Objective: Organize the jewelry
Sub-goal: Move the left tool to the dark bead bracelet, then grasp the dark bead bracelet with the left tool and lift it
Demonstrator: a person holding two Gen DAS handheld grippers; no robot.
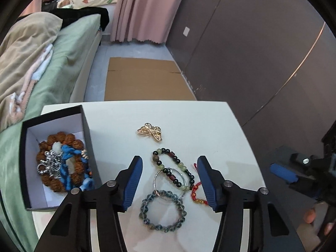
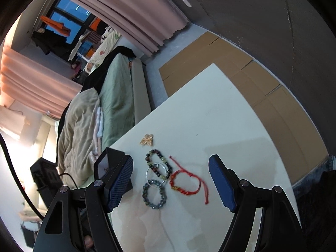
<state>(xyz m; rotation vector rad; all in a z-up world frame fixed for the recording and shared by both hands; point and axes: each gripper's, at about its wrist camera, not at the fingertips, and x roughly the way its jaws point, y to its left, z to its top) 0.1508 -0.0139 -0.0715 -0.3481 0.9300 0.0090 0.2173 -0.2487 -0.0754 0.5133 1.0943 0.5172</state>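
Observation:
A black box with a white inside stands at the table's left and holds a brown bead bracelet, blue and silver pieces. On the white table lie a gold butterfly brooch, a dark and green bead bracelet, a thin silver ring, a grey-blue bead bracelet and a red cord bracelet. My left gripper is open above the bracelets. My right gripper is open above the same pile; the red cord bracelet shows fully there.
A bed with green sheet and beige blanket lies left of the table. Flat cardboard lies on the floor beyond the table. A dark wardrobe wall stands on the right, pink curtains behind.

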